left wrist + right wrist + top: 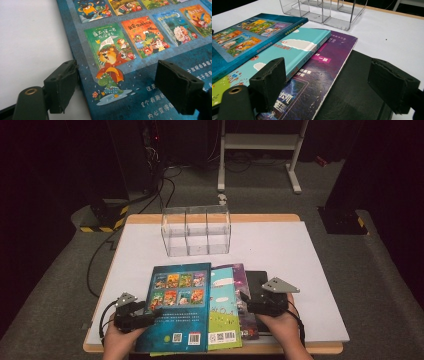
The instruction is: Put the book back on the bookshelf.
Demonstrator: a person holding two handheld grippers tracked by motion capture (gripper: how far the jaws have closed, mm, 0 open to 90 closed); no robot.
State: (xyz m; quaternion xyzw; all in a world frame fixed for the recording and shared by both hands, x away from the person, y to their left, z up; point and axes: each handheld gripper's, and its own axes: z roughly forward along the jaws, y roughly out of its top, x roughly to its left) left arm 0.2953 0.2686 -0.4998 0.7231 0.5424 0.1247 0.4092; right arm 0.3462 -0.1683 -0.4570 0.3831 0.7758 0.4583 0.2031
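Four overlapping books lie at the near edge of the worktop (310, 250), their near ends partly cut off in the high view. The left gripper (134, 316) has its fingers (62, 85) spread across the left edge of the blue picture book (177, 307), gripping nothing. The right gripper (267, 306) hovers with fingers (270, 80) spread over the purple book (312, 82) and black book (357, 92). The teal book (287, 55) lies between the blue and purple ones. The clear three-compartment organizer (196, 231) stands farther off.

I see open white worktop (300, 250) along the right edge and the left edge, wide enough for a gripper to pass. The fanned books (200, 305) block the near middle edge, and the clear organizer (196, 231) stands in the way toward the far edge, with bare worktop between them.
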